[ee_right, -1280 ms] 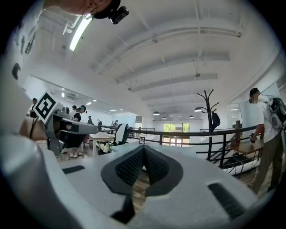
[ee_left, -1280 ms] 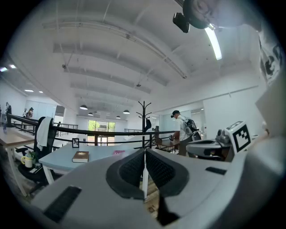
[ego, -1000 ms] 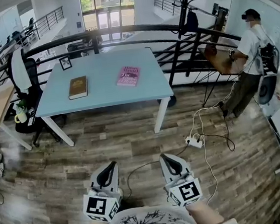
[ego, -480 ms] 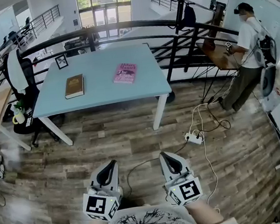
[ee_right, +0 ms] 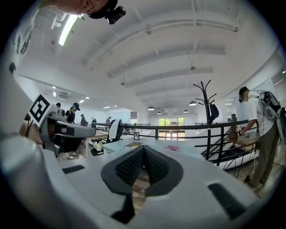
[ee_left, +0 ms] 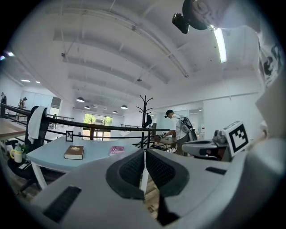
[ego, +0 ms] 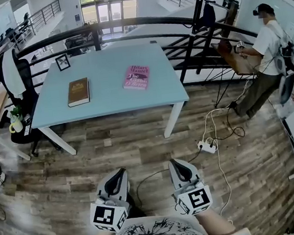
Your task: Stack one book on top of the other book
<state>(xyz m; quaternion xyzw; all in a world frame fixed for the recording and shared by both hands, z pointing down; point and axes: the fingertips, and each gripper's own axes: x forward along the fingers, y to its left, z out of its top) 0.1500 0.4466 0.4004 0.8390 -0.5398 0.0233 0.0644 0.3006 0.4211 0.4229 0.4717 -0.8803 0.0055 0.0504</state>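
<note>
A brown book and a pink book lie flat and apart on the light blue table, brown at the left. Both show small in the left gripper view, brown book and pink book, and in the right gripper view as the brown book and pink book. My left gripper and right gripper are held side by side low over the wooden floor, well short of the table. Both are shut and hold nothing.
A small picture frame stands at the table's far left corner. A black railing runs behind it. An office chair is at the left. A power strip with cables lies on the floor at the right, near a standing person.
The table and books have drawn a little nearer and larger in the head view. Both grippers keep their place low in the frame, still shut.
</note>
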